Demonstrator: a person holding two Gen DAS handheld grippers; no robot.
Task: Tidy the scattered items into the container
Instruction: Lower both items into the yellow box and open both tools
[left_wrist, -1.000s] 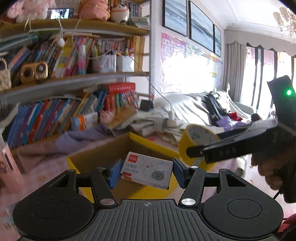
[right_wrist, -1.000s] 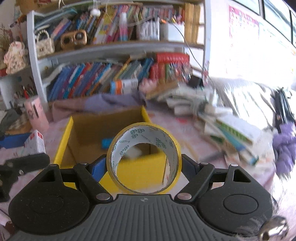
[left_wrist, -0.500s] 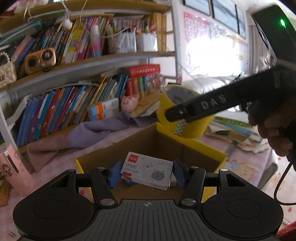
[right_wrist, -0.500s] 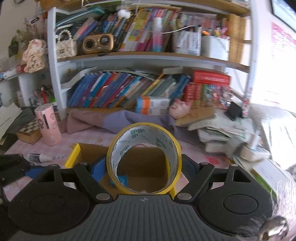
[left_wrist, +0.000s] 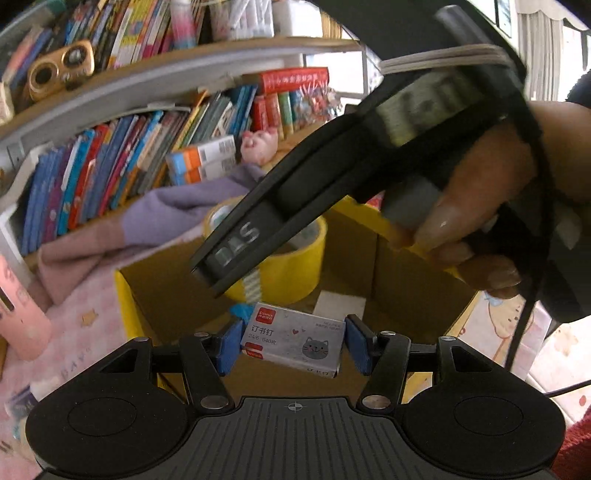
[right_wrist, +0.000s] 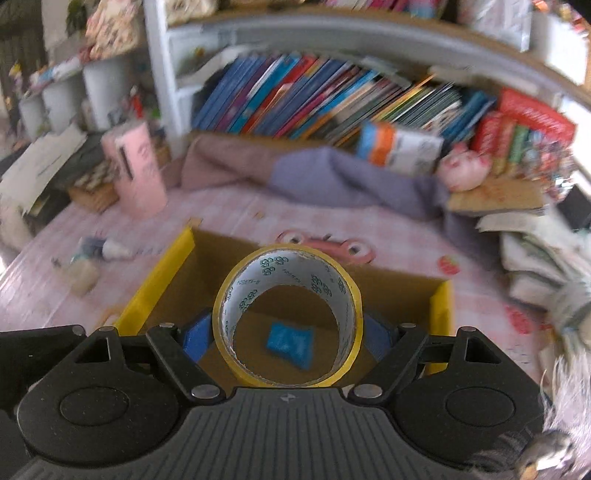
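Observation:
My left gripper (left_wrist: 291, 341) is shut on a small white staple box (left_wrist: 293, 339) with a grey cat picture, held over the near part of the open cardboard box (left_wrist: 123, 295) with yellow rims. My right gripper (right_wrist: 286, 334) is shut on a yellow tape roll (right_wrist: 288, 319), its blue pads pressing both sides, above the same box (right_wrist: 159, 280). In the left wrist view the tape roll (left_wrist: 295, 273) hangs inside the box mouth, half hidden by the right gripper's black finger. A blue item (right_wrist: 290, 343) lies on the box floor, seen through the roll.
A pink cylinder (right_wrist: 136, 170) stands at the left on the pink tablecloth. A purple cloth (right_wrist: 332, 181) lies along the bookshelf foot. A small bottle (right_wrist: 110, 251) and bits lie left of the box. A pink pig toy (right_wrist: 461, 170) and stacked papers (right_wrist: 535, 251) sit to the right.
Both grippers have moved in over the box and tipped downward. The right gripper with the tape roll has swung leftward, now crossing close in front of the left camera.

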